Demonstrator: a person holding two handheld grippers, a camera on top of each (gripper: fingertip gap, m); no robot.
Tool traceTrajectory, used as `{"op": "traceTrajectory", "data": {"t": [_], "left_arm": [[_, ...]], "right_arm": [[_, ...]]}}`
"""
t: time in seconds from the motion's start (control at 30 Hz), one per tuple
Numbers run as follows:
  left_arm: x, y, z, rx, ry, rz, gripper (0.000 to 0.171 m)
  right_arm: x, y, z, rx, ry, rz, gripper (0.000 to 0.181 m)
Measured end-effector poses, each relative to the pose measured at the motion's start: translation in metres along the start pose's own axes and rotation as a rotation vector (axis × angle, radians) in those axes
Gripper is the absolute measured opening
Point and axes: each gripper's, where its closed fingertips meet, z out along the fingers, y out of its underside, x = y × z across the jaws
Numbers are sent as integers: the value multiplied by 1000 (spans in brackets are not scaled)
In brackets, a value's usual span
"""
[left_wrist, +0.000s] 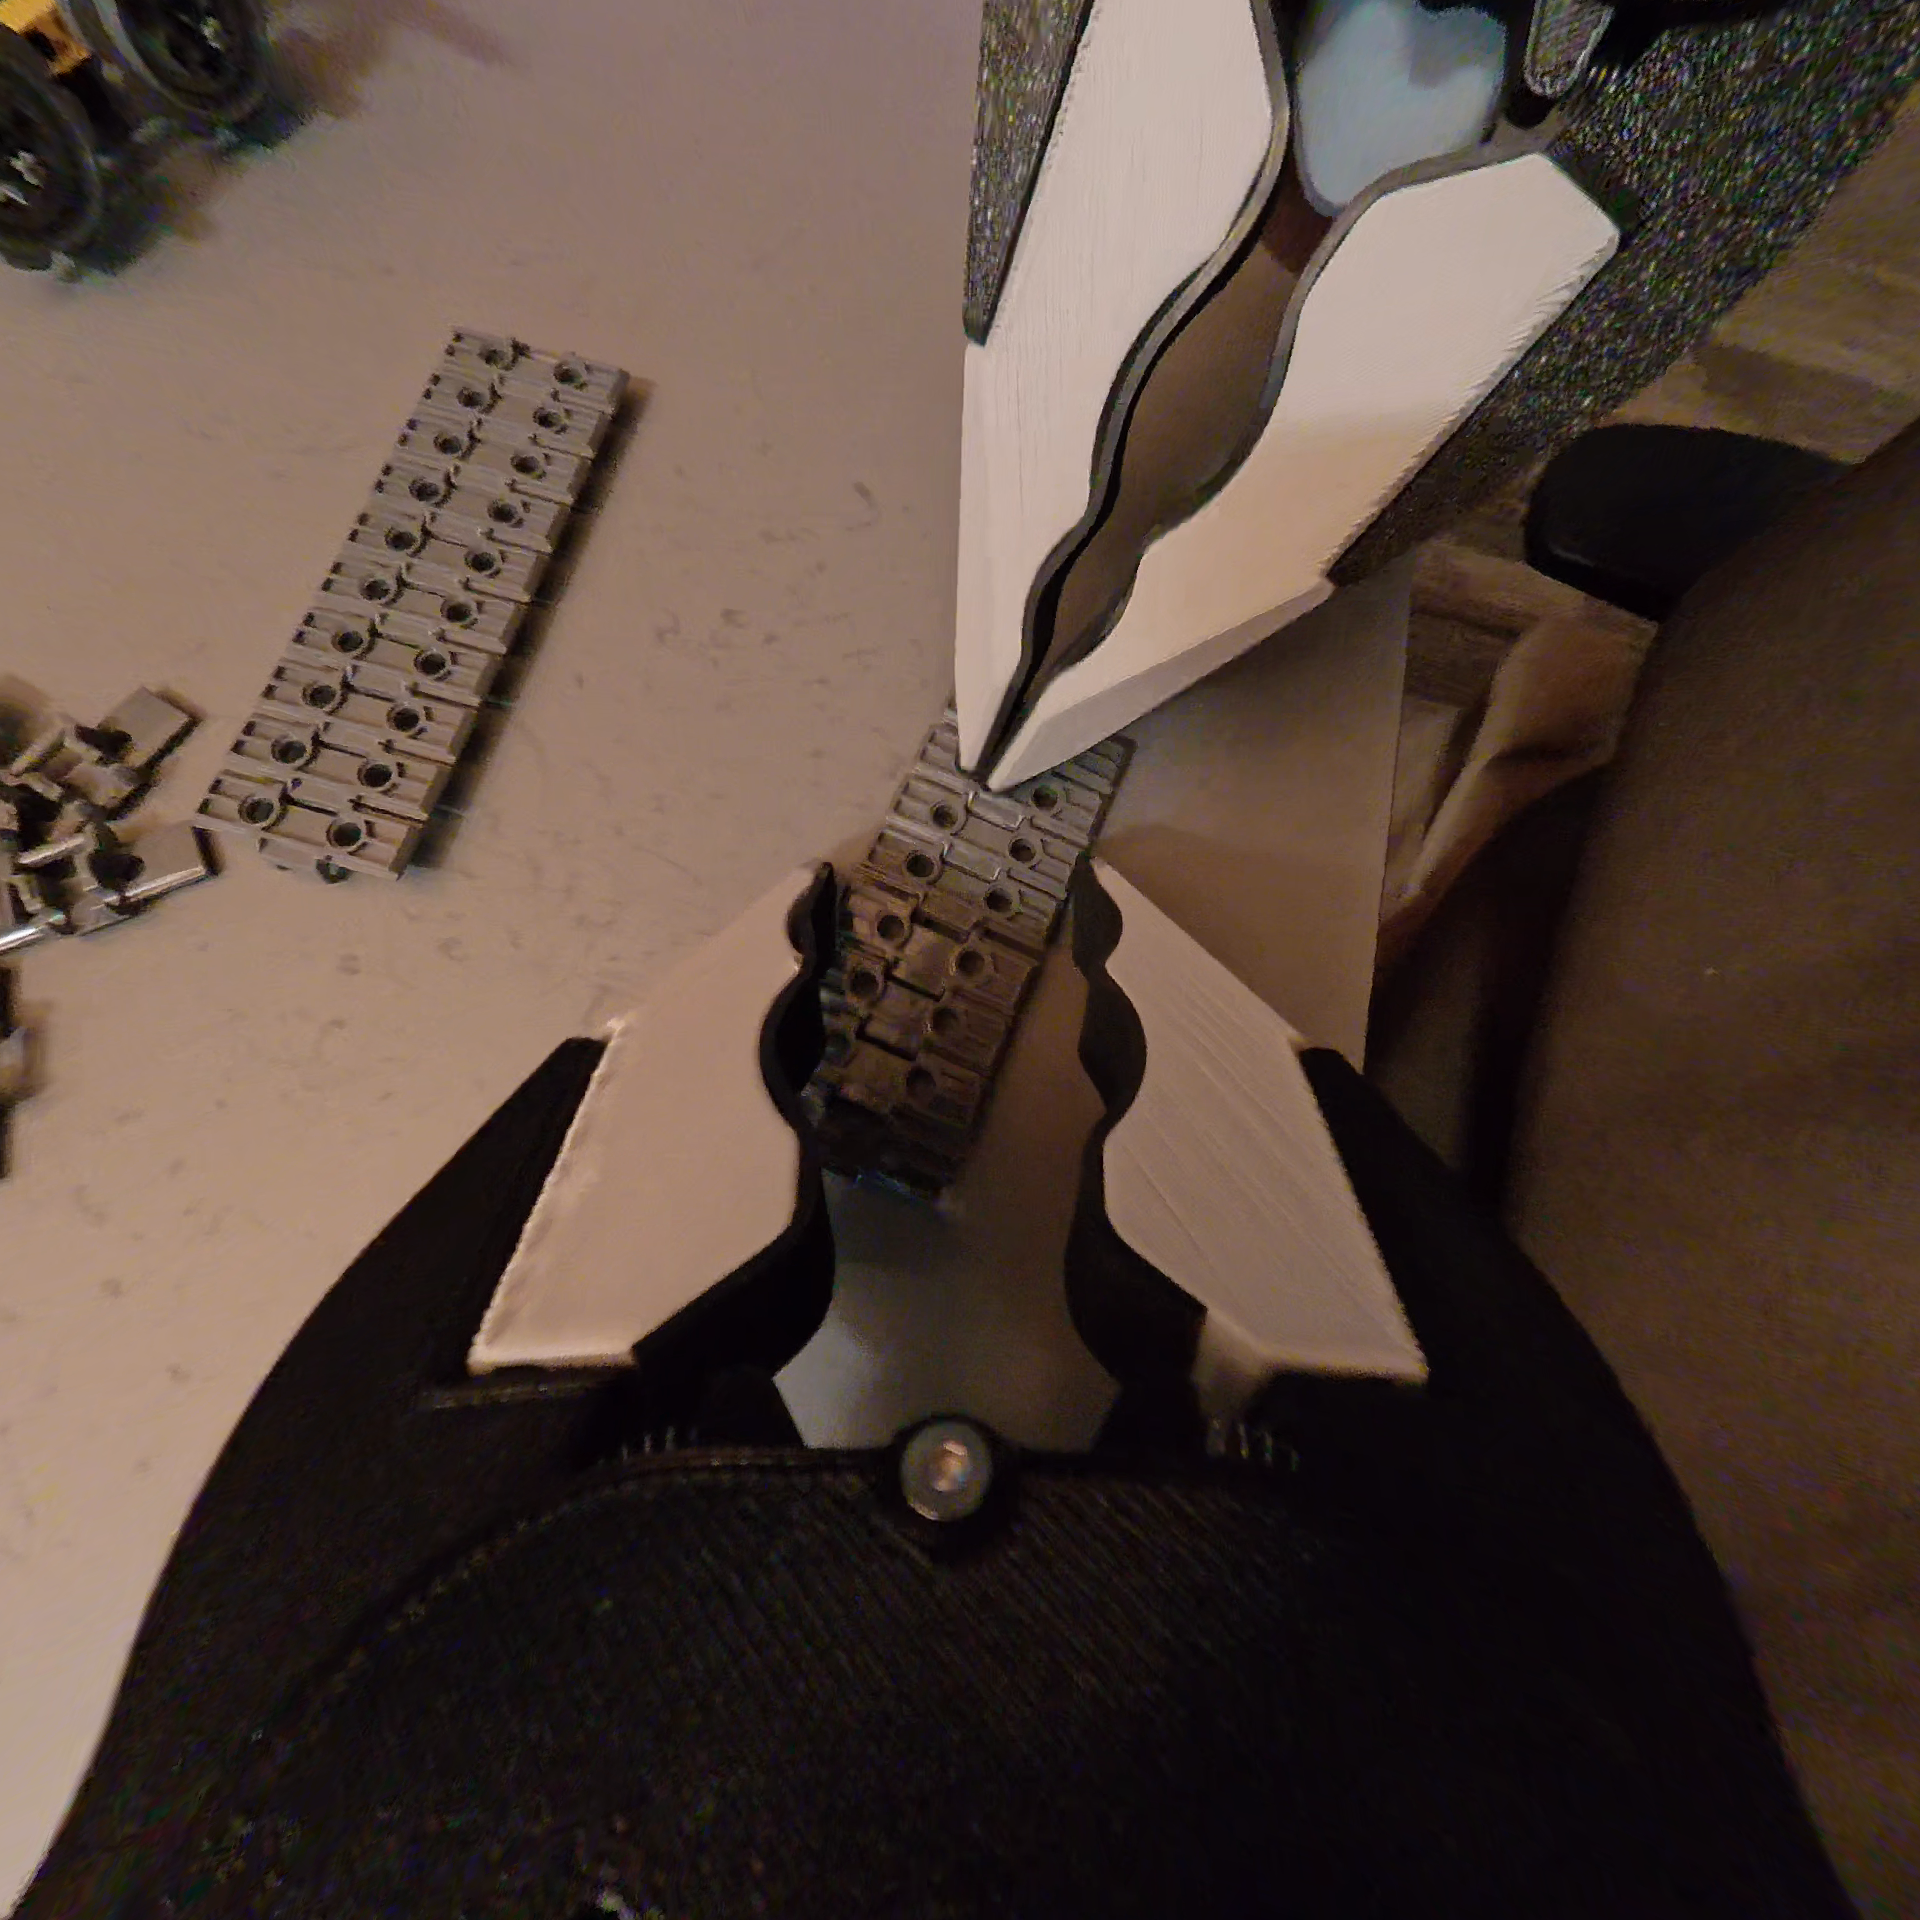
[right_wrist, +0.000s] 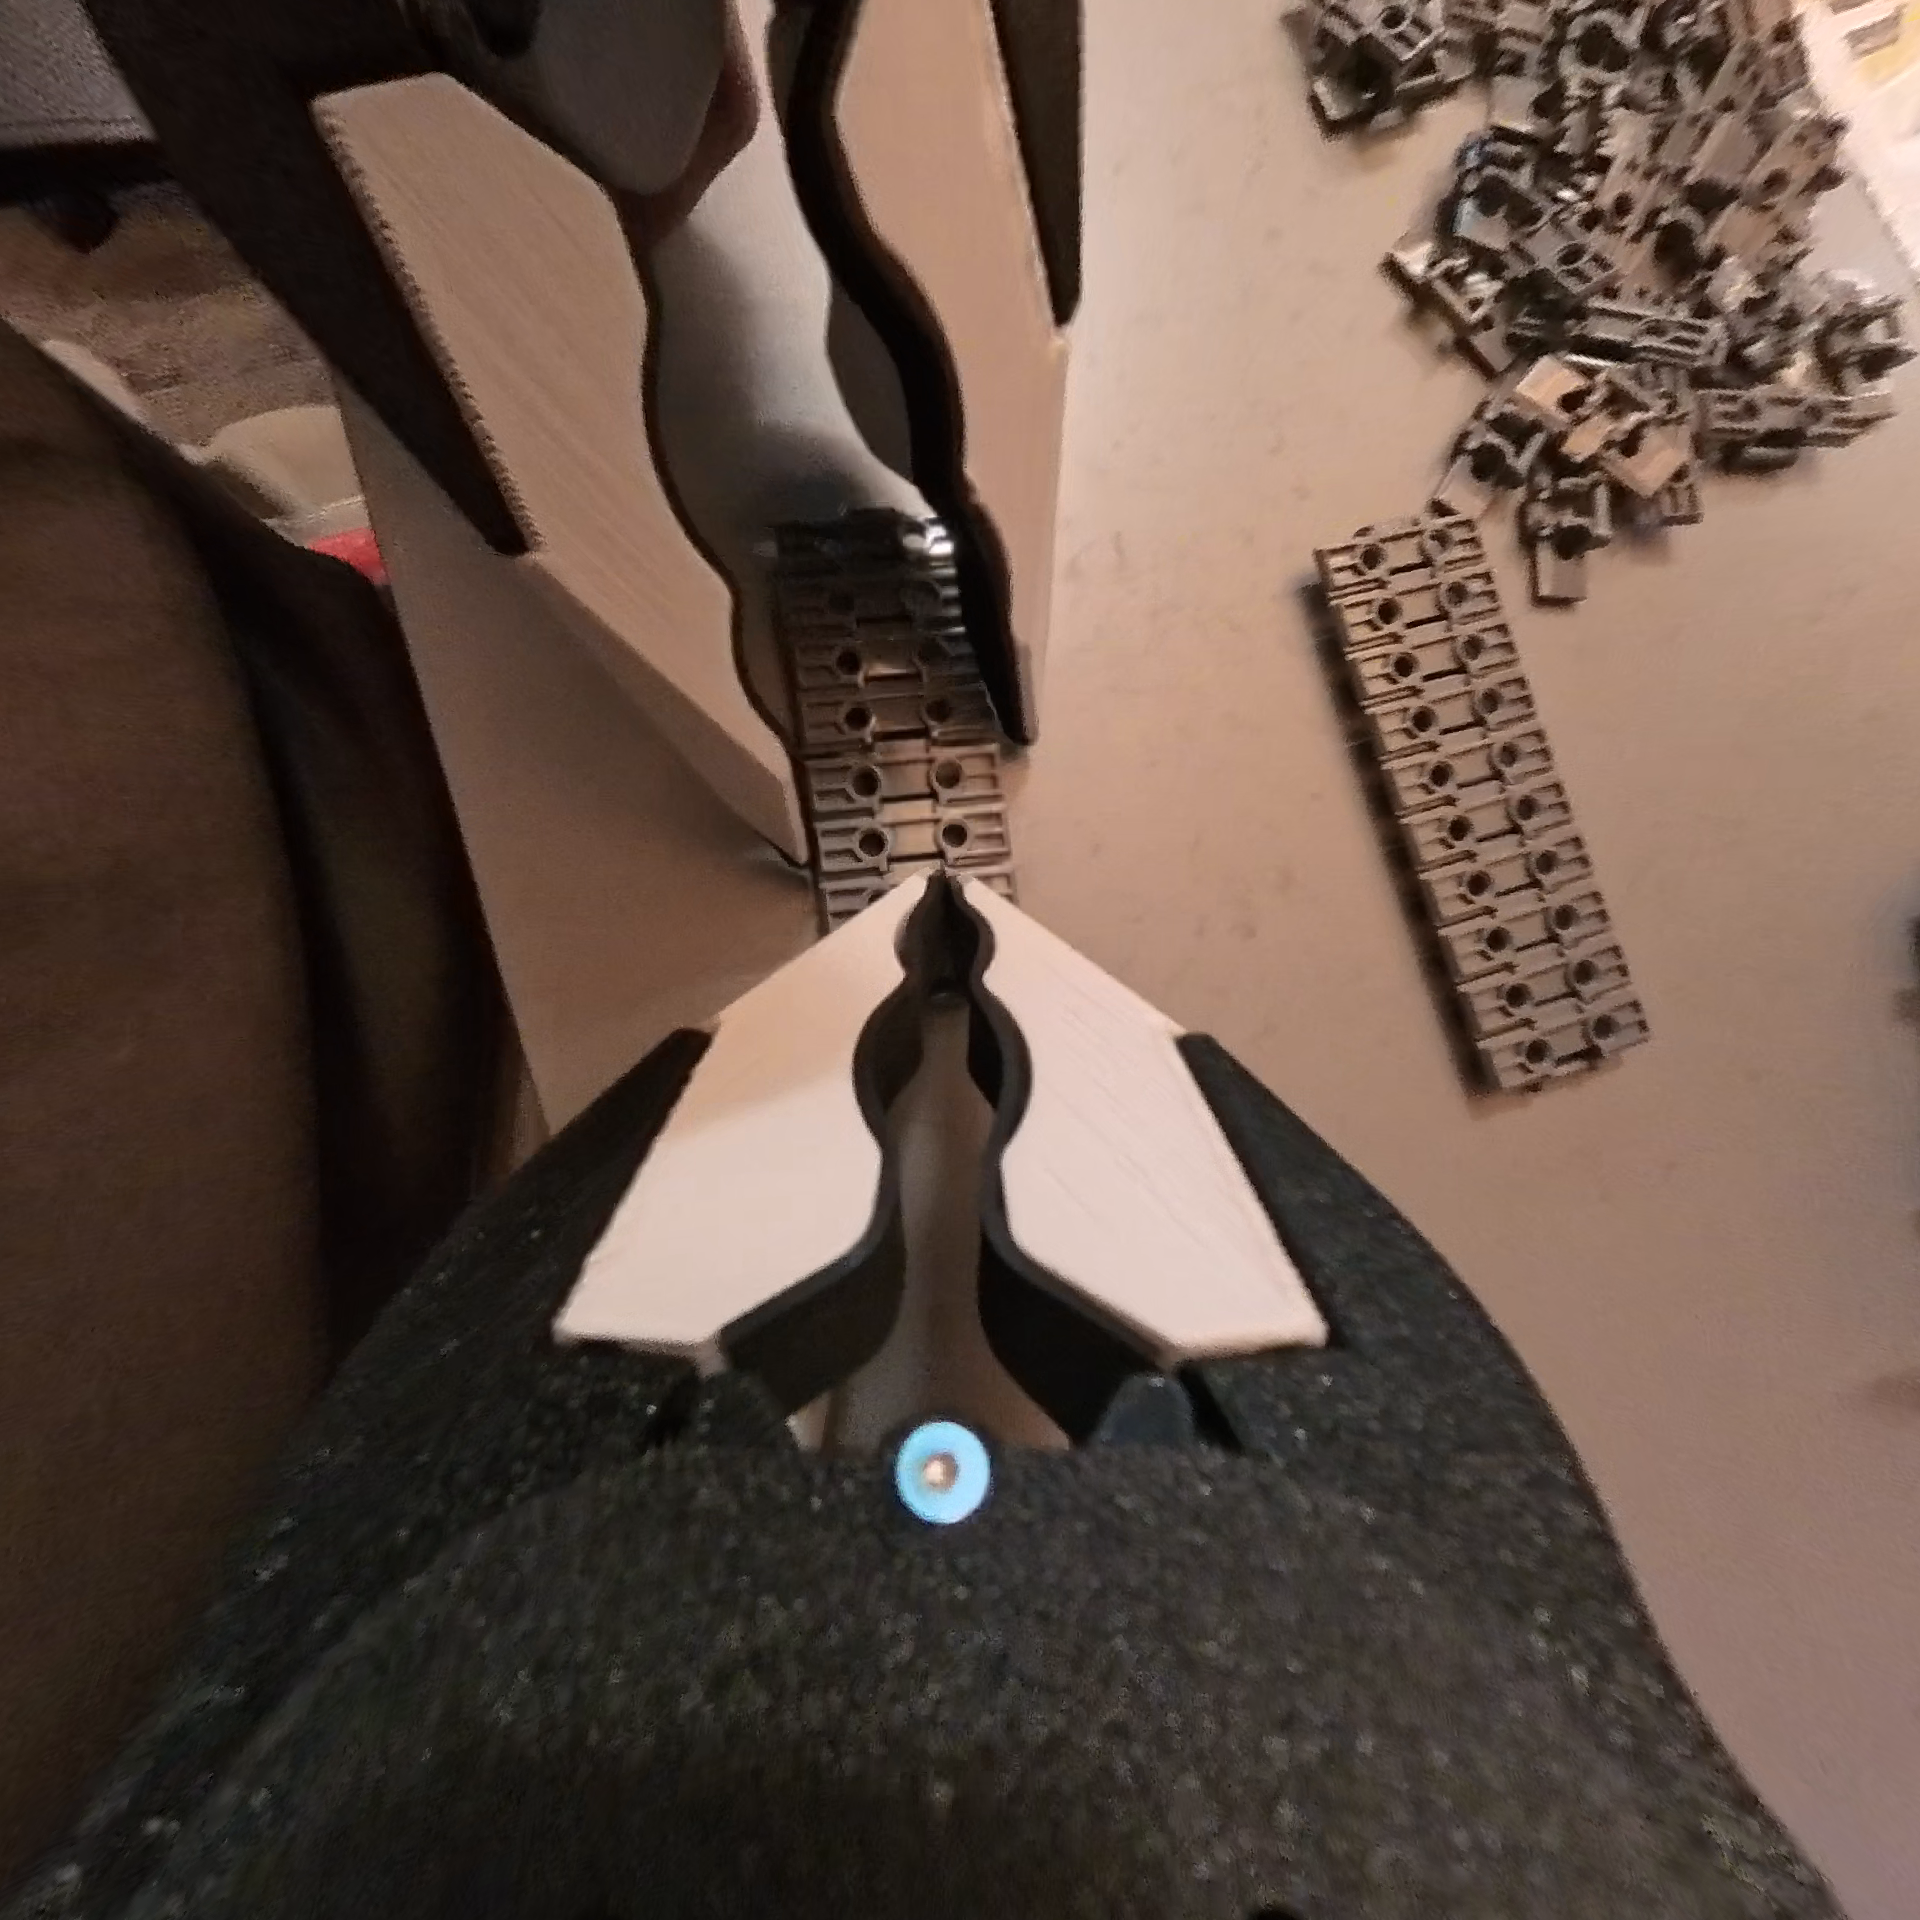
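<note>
A short grey track strip (left_wrist: 935, 966) of linked pieces lies near the table's edge. My left gripper (left_wrist: 951, 883) straddles it, with both pads against its long sides. My right gripper (left_wrist: 987, 774) comes in from the opposite side, jaws shut, with its tips pressed on the strip's far end. In the right wrist view the right gripper (right_wrist: 940, 883) is closed tip to tip over the near end of the strip (right_wrist: 904, 821), and the left gripper (right_wrist: 904, 790) clasps the strip beyond. I cannot tell whether the right tips pinch anything.
A longer assembled track strip (left_wrist: 416, 613) lies flat on the pale table (left_wrist: 727, 416); it also shows in the right wrist view (right_wrist: 1481, 810). A pile of loose grey links (right_wrist: 1642, 260) sits beyond it. Black wheels (left_wrist: 94, 114) stand at the far corner. The table edge (left_wrist: 1387, 831) is close by. Only a small space, under 4 cm, lies between the two pairs of fingers.
</note>
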Motion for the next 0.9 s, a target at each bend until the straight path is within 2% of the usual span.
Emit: {"op": "traceTrajectory", "data": {"t": [0.17, 0.23, 0.3, 0.37, 0.47, 0.57, 0.67, 0.83, 0.9], "left_arm": [[-9, -11, -19, 104, -2, -75, 54], [-35, -16, -36, 162, -90, -137, 54], [-74, -10, -56, 177, -248, -206, 50], [-106, 1, -72, 159, -365, -257, 45], [-140, 18, -86, 110, -459, -322, 42], [-168, 43, -92, -16, -592, -312, 40], [-176, 56, -89, -98, -629, -275, 28], [-174, 57, -89, -101, -637, -252, 10], [-172, 56, -90, -96, -632, -247, 10]], "right_arm": [[20, -9, -17, 148, 96, 75, 5], [23, -13, -25, 211, 90, 129, 9], [25, -14, -30, 257, 94, 171, 13], [26, -12, -33, 276, 100, 192, 16], [25, -8, -34, 279, 116, 195, 18], [23, -6, -35, 282, 133, 184, 20], [23, -4, -36, 283, 150, 177, 21], [26, -1, -38, 292, 160, 192, 22], [27, -1, -39, 299, 162, 197, 22]]}}
